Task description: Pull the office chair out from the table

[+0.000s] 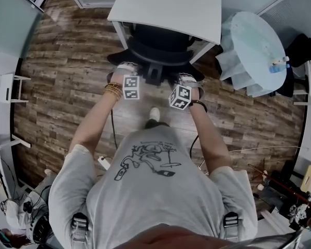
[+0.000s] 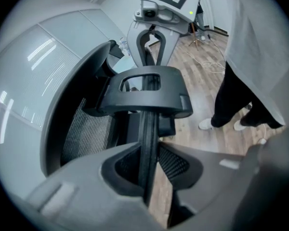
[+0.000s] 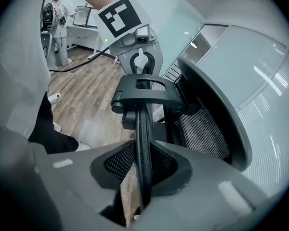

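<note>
The black office chair (image 1: 158, 48) stands tucked under the white table (image 1: 171, 7), its mesh back toward me. Both grippers grip the top rim of the chair back, either side of the black centre bracket (image 2: 144, 93). My left gripper (image 1: 125, 72) is on the left, my right gripper (image 1: 185, 82) on the right. In the left gripper view the left gripper (image 2: 147, 162) is shut on the thin black rim (image 2: 147, 129), and the right gripper (image 2: 151, 37) shows beyond the bracket. In the right gripper view the right gripper (image 3: 143, 172) clamps the same rim (image 3: 143, 124), facing the left gripper (image 3: 139, 57).
A round table under a pale cover (image 1: 254, 45) with a bottle (image 1: 277, 66) stands right of the chair. A white shelf (image 1: 8, 87) is at the left wall. Cables and gear (image 1: 290, 201) lie at lower right. Another person (image 3: 62, 23) stands far off.
</note>
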The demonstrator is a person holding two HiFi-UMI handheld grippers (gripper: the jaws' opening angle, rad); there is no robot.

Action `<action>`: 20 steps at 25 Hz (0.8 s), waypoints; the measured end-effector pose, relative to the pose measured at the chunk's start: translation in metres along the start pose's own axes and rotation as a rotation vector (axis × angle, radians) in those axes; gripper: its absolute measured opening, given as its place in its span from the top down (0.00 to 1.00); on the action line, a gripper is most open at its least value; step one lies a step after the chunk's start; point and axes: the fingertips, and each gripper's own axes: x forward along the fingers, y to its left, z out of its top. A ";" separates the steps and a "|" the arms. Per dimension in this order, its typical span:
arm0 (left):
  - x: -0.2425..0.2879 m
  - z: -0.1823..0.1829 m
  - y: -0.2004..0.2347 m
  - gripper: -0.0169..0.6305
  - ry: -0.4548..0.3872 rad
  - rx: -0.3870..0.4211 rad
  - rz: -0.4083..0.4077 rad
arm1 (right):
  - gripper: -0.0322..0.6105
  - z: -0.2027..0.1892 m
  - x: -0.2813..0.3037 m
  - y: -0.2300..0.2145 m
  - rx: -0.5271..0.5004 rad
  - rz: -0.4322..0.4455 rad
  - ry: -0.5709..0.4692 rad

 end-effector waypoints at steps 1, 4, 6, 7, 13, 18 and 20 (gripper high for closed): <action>-0.002 0.001 -0.004 0.82 0.000 -0.002 0.001 | 0.80 0.000 -0.002 0.004 -0.002 0.000 0.004; -0.008 0.003 -0.016 0.82 -0.002 -0.003 -0.001 | 0.80 0.002 -0.008 0.015 -0.005 0.001 0.011; -0.013 0.004 -0.024 0.83 -0.004 0.000 -0.004 | 0.80 0.003 -0.012 0.023 -0.008 -0.001 0.011; -0.016 0.005 -0.029 0.83 -0.006 0.003 -0.006 | 0.80 0.004 -0.014 0.028 -0.010 0.000 0.010; -0.031 0.007 -0.057 0.83 -0.018 0.003 -0.006 | 0.80 0.010 -0.026 0.056 -0.020 -0.008 0.004; -0.046 0.001 -0.085 0.83 -0.022 0.007 -0.006 | 0.80 0.024 -0.036 0.085 -0.015 -0.008 0.006; -0.053 -0.001 -0.097 0.82 -0.024 0.007 -0.006 | 0.80 0.029 -0.041 0.098 -0.014 -0.014 0.009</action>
